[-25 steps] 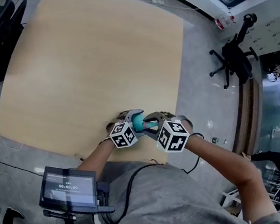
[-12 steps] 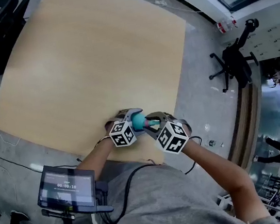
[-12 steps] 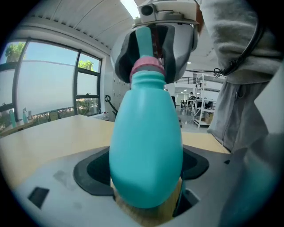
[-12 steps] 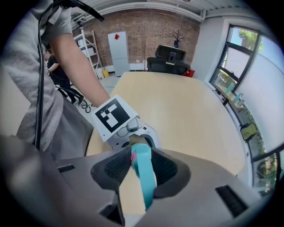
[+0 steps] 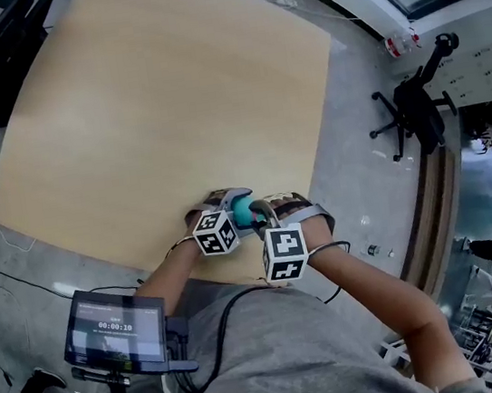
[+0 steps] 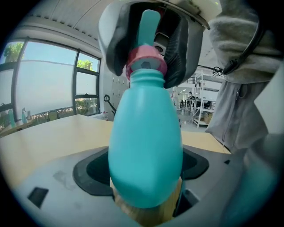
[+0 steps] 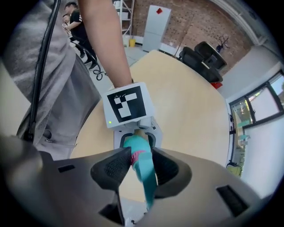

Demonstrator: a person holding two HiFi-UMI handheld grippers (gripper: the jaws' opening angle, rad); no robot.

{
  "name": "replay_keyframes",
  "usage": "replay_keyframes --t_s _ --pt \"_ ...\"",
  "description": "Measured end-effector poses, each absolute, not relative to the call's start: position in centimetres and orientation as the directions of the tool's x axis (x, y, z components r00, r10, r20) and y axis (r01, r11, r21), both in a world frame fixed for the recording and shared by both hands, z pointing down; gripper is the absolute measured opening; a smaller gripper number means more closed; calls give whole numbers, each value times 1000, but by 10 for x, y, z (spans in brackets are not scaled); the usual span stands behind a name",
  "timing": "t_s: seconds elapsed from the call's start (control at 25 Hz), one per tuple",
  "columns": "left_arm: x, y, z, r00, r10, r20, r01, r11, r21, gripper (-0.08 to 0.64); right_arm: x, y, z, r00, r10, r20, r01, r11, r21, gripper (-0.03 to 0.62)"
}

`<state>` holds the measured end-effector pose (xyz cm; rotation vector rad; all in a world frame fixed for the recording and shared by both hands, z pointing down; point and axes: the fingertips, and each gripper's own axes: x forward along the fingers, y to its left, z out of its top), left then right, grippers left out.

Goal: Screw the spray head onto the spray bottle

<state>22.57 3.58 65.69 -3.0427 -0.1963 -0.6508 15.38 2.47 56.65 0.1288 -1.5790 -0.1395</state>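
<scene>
seeing 1 bottle [image 6: 145,155], 1 spray head [image 7: 143,170], 2 grippers. holding bottle by the belly w/ left gripper [image 5: 229,204] clamped on it, over table [image 5: 160,112] near edge. pinching head at pink collar w/ right gripper [image 5: 266,218]. prob light, smooth, squishy plastic, so best gripping collar, not nozzle.

Office-type lab space is indicated: large wooden worktop [image 5: 151,113], swivel office chair [image 5: 416,106] on grey floor [image 5: 350,157], tall windows [image 6: 49,84], brick wall [image 7: 195,22], metal shelving racks [image 6: 195,95] seen behind, small screen [image 5: 114,328] mounted nearby.
</scene>
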Motion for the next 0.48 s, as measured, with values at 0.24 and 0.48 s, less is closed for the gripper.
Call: replay_keyframes --t_s 0.24,0.48 --pt "231 37 654 908 119 402 128 -992 6 405 155 39 559 -10 -84 996 19 996 84 147" --pt "237 40 653 907 128 402 131 -991 20 405 163 37 544 -114 -47 992 -46 998 42 156"
